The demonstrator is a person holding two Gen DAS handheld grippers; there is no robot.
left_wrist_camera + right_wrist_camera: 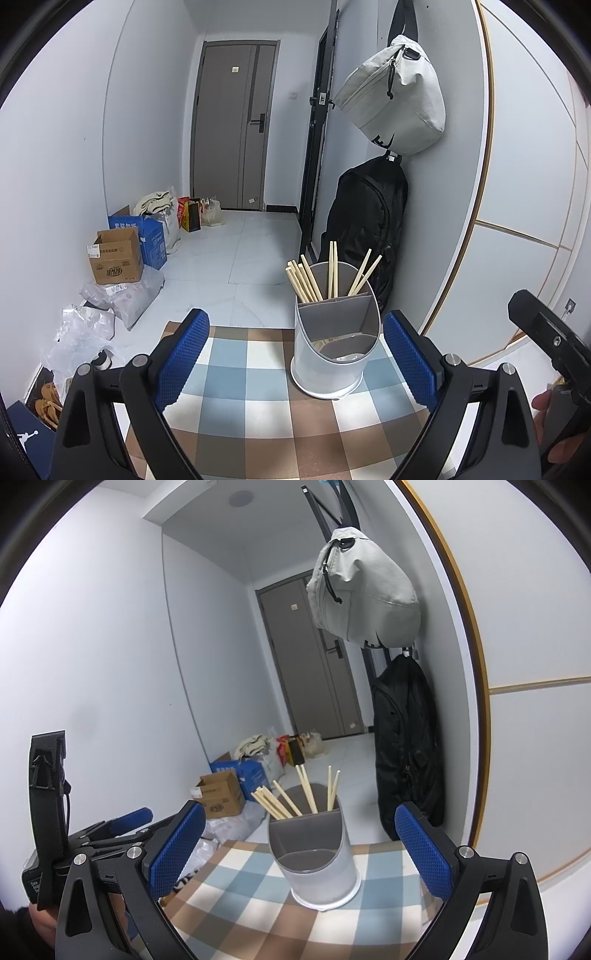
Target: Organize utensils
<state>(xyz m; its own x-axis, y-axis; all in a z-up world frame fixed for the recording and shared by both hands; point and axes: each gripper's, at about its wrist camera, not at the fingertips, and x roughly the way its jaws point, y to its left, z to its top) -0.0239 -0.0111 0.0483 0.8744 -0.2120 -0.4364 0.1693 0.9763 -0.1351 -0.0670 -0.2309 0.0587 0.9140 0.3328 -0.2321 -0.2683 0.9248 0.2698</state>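
A white utensil holder (334,354) is being kept upright on the checkered tabletop (236,398), with wooden chopsticks (314,275) being held in its rear compartments. The left gripper (295,363) is being held wide open in front of the holder, nothing being gripped. The right gripper (301,854) is likewise being held wide open and empty before the holder. A grey bag (364,594) and black backpack (402,753) are being hung on the wall behind the holder.

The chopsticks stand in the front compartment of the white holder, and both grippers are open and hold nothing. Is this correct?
Not quite. The chopsticks stand in the rear compartments of the white holder; its front compartment holds none, as the left wrist view shows. The rest is correct: the left gripper and the right gripper are open and hold nothing.
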